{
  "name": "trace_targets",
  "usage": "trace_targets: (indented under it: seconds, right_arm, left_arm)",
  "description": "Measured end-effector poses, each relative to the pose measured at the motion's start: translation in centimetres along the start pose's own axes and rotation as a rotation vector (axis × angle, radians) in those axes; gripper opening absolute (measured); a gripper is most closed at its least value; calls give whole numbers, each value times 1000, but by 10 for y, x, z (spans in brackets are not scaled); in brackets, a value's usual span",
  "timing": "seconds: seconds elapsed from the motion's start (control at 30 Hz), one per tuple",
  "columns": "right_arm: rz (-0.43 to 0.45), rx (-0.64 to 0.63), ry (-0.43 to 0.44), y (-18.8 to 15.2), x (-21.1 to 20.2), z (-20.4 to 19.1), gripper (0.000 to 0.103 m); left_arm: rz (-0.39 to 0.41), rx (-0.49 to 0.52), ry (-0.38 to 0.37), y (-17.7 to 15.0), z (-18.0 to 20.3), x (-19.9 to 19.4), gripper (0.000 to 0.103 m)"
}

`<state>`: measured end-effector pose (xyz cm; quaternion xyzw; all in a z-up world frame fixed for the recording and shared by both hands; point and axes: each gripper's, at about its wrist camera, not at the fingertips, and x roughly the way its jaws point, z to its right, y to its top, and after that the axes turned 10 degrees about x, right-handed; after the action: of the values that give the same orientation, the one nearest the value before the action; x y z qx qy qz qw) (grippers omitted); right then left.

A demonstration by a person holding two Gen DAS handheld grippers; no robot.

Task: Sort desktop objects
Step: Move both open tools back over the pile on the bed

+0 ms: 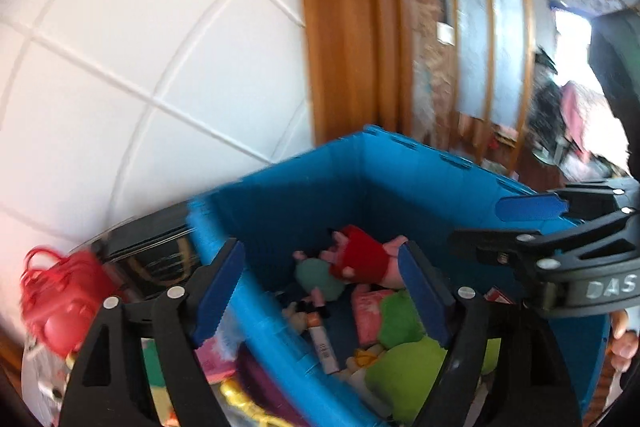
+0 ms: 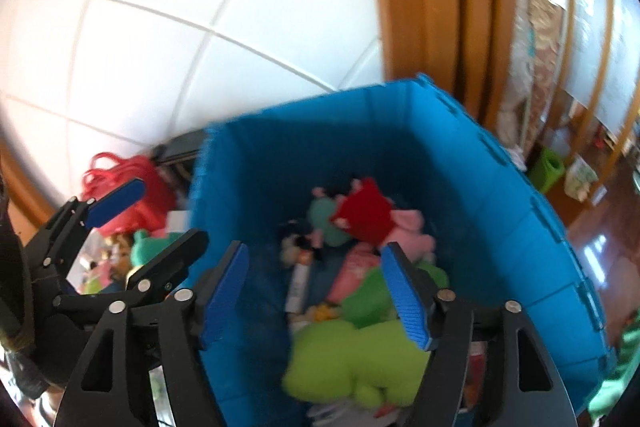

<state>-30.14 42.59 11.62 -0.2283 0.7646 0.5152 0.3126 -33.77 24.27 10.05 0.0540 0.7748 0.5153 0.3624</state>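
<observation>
Bin [image 2: 500, 195], blue plastic with tall walls, is the sorting container; it stands against a white tiled wall, a wooden door frame at its far right corner. Inside lie the sorted things: a pink plush in a red dress [image 2: 366, 213] toward the far wall, a teal plush beside it, a lime-green plush [image 2: 352, 359] at the near wall, a pink packet and a small tube on the floor between them.

Left gripper [image 1: 322, 295] straddles the bin's near-left rim: one blue pad is outside the wall, the other over the interior. Its jaws are spread and nothing lies between the pads except the rim itself, untouched. Right gripper [image 2: 316, 295] hangs over the interior, jaws likewise spread and empty, with the green plush below.

Outside the left wall, a red handbag [image 1: 60, 301] and small mixed items remain unsorted.

Procedure, judged from this state: a drop into the bin appears complete. Lift both grippers clear of the rim before travelling sideways, so that no pad catches the wall. Keep jaws wide on approach to the next item. Take soft toys across the body, not by a limb. Frames are motion-blurred; small items beside the bin cannot be identified.
</observation>
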Motion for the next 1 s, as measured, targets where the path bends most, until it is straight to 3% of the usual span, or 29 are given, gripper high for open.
trace_targets:
  seconds: [0.13, 0.2, 0.4, 0.7, 0.87, 1.0]
  right_arm:
    - [34, -54, 70, -22, -17, -42, 95]
    - [53, -82, 101, -38, -22, -61, 102]
    - [86, -144, 182, -83, -16, -114, 103]
    - [118, -242, 317, -158, 13, -164, 103]
    - [52, -304, 331, -204, 56, -186, 103]
    - [-47, -329, 290, -241, 103, -186, 103]
  left_arm:
    - [-12, -53, 174, -33, -24, -39, 79]
    - [-1, -90, 214, -58, -37, -59, 79]
    - [-26, -254, 297, -127, -77, -92, 79]
    - [-191, -465, 477, -252, -127, -136, 79]
    - [-294, -545, 529, -332, -143, -155, 79]
    - [-357, -620, 557, -398, -143, -171, 79]
